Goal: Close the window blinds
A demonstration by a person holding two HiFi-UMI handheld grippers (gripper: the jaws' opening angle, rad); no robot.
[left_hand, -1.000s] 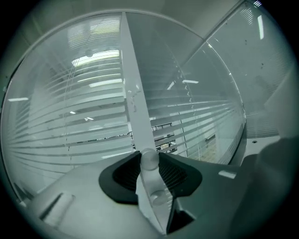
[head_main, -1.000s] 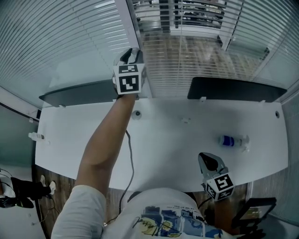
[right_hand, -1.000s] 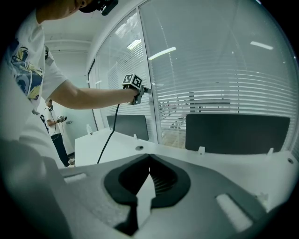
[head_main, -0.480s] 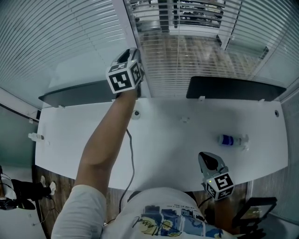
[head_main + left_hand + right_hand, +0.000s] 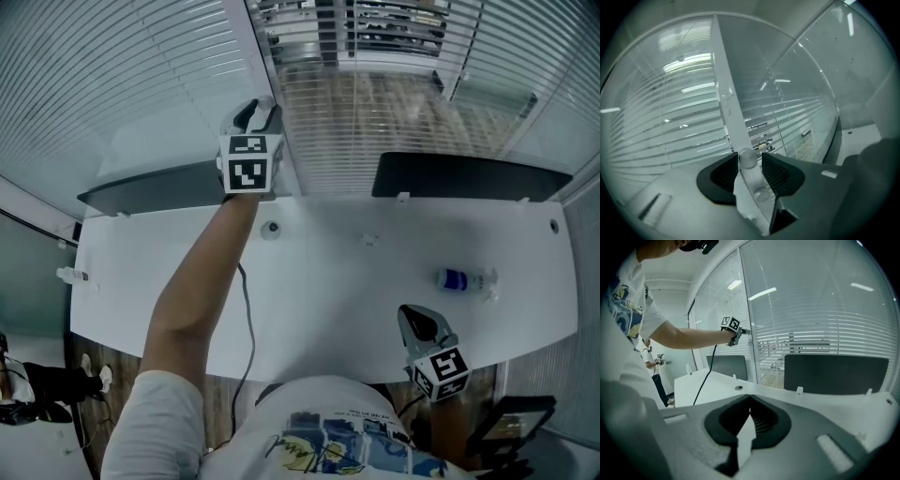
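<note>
Slatted window blinds [image 5: 122,66] hang behind the glass on both sides of a white frame post [image 5: 242,37]. My left gripper [image 5: 258,112] is raised to that post, above the desk's far edge. In the left gripper view, a small round knob [image 5: 747,159] on the post [image 5: 729,108] sits between the jaws of the left gripper [image 5: 750,157]. The jaws have just been opening and a thin gap shows beside the knob. My right gripper [image 5: 419,323] rests low at the near desk edge, shut with its tips meeting and nothing between them [image 5: 750,397].
A white desk [image 5: 328,281] runs below the windows, with a small bottle [image 5: 464,280] lying at the right. Dark panels [image 5: 469,178] [image 5: 155,187] stand along its far edge. A cable [image 5: 246,309] hangs from my left arm. A second person [image 5: 651,366] stands far left.
The left gripper's marker cube has rolled from a tilted pose half a second ago back to square-on. It stays at the post. The right gripper has not moved.
</note>
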